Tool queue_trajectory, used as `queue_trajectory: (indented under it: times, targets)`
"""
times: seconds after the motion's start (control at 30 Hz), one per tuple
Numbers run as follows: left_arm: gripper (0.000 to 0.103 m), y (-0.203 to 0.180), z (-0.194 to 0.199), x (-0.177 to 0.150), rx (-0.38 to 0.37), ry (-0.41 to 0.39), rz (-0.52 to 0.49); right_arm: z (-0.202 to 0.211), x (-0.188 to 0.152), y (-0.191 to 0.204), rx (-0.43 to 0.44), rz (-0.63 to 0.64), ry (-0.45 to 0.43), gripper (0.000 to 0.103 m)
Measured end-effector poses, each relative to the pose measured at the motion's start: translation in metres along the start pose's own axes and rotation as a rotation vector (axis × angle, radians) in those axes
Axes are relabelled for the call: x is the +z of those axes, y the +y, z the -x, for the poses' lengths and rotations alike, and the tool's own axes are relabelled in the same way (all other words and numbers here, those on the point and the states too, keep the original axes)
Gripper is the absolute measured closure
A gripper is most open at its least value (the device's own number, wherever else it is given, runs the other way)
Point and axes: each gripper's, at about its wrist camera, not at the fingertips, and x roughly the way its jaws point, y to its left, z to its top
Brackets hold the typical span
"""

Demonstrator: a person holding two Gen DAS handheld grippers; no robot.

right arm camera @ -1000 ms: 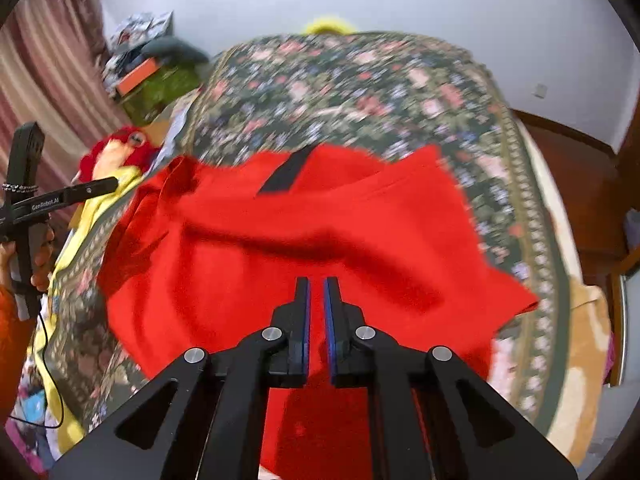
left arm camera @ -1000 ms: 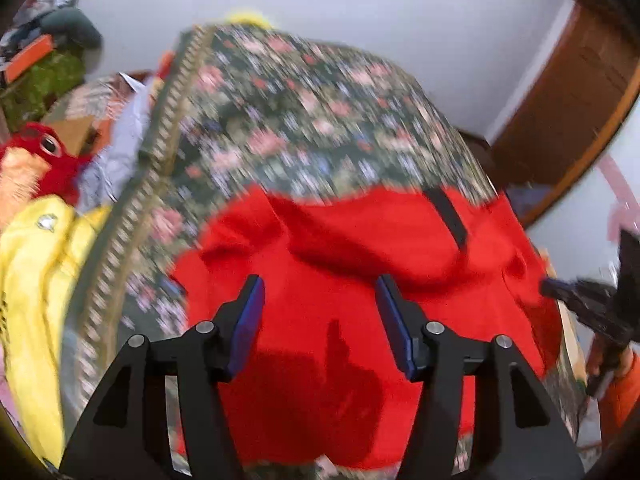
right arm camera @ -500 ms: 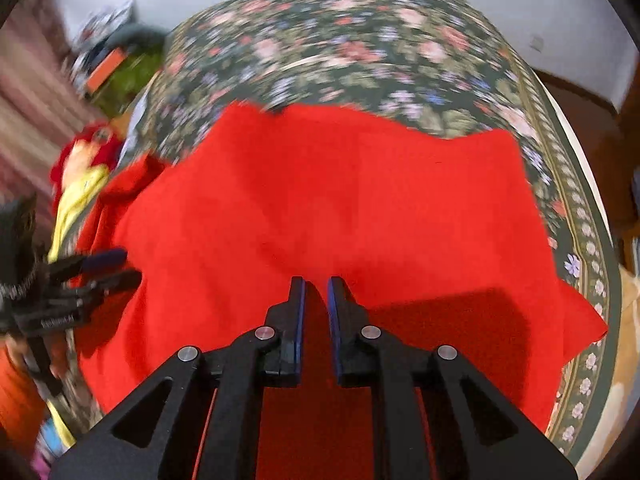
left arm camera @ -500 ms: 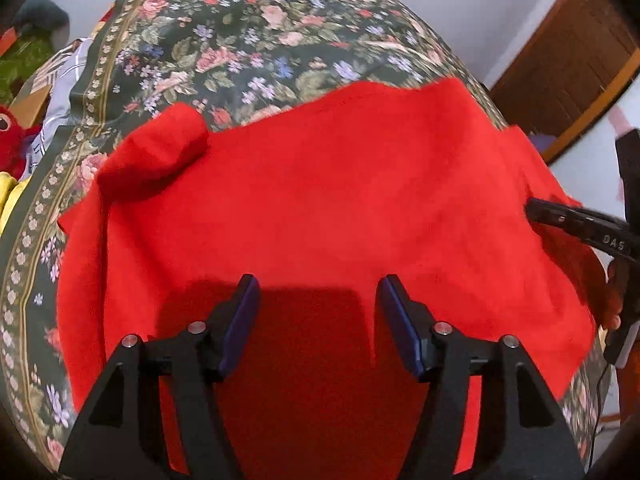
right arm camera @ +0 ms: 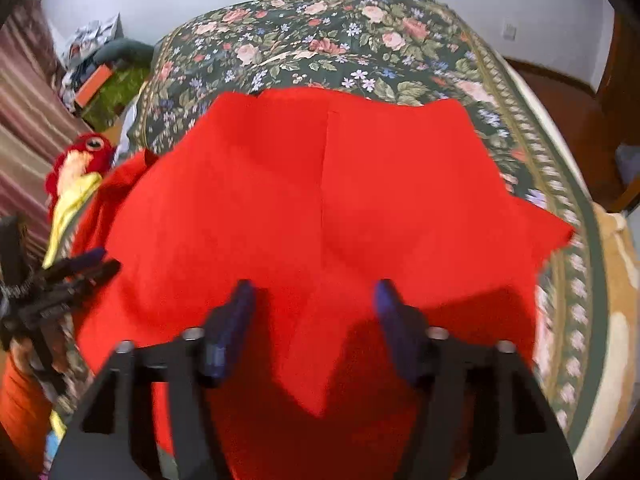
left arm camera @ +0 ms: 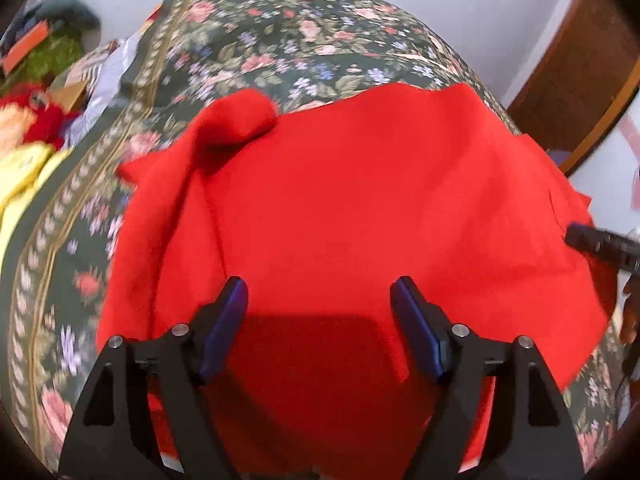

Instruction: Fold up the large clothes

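The bed (left arm camera: 304, 44) fills both my views, covered in a dark floral spread (right arm camera: 360, 48) with a patterned border. On it, just under me, lies the red garment (left arm camera: 360, 208), spread wide and mostly flat. Its far edge runs across the middle of the bed, a rounded lump of its cloth is bunched at the far left corner, and a pointed corner sticks out on the right side toward the border. A seam runs down its middle in the right view.

Beside the bed on the left sit a red plush toy (right arm camera: 86, 150) and some yellow cloth (left arm camera: 24, 176), with clutter behind them near the wall.

My left gripper (left arm camera: 319, 300) hangs over the near part of the garment, jaws apart and opening, nothing pinched between them, only red cloth lying below. My right gripper (right arm camera: 314, 302) is likewise over the near edge, jaws opening and well apart, and a fold of the garment rises between them, but the pads do not press on it. Each gripper shows at the edge of the other's view.
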Motion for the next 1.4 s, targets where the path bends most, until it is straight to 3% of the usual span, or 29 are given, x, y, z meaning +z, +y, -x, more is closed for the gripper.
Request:
queue_trajectory:
  times: [0.13, 0.4, 0.57, 0.73, 0.83, 0.93, 1.1, 1.2, 1.3, 1.4]
  targets:
    - [0.027, 0.020, 0.013, -0.019, -0.035, -0.024, 0.094, 0.015, -0.013, -0.011, -0.017, -0.036, -0.008, 0.024]
    - [0.028, 0.054, 0.035, -0.049, -0.014, -0.030, 0.211, 0.028, -0.044, -0.041, -0.083, -0.132, 0.044, 0.024]
    - [0.028, 0.069, 0.045, -0.049, 0.000, -0.031, 0.244, 0.035, -0.063, -0.065, -0.053, -0.252, 0.068, 0.024]
    - [0.028, 0.091, 0.057, -0.041, 0.170, -0.058, 0.256, 0.049, -0.063, -0.065, -0.062, -0.265, 0.038, 0.024]
    - [0.028, 0.115, 0.053, -0.042, 0.275, -0.029, 0.267, 0.056, -0.057, -0.057, -0.080, -0.237, 0.009, 0.024]
    - [0.028, 0.126, 0.053, -0.047, 0.250, -0.032, 0.267, 0.058, -0.051, -0.049, -0.080, -0.219, -0.021, 0.024]
    - [0.027, 0.115, 0.052, -0.050, 0.314, -0.042, 0.213, 0.036, -0.050, -0.039, -0.078, -0.200, 0.021, 0.024]
    - [0.027, 0.117, 0.054, -0.052, 0.310, -0.054, 0.253, 0.016, -0.057, -0.040, -0.074, -0.199, 0.085, 0.024]
    - [0.027, 0.121, 0.064, -0.058, 0.299, -0.062, 0.307, 0.017, -0.063, -0.047, -0.046, -0.242, 0.078, 0.021]
    - [0.027, 0.126, 0.081, -0.068, 0.231, -0.069, 0.365, 0.023, -0.063, -0.054, -0.043, -0.261, 0.086, 0.021]
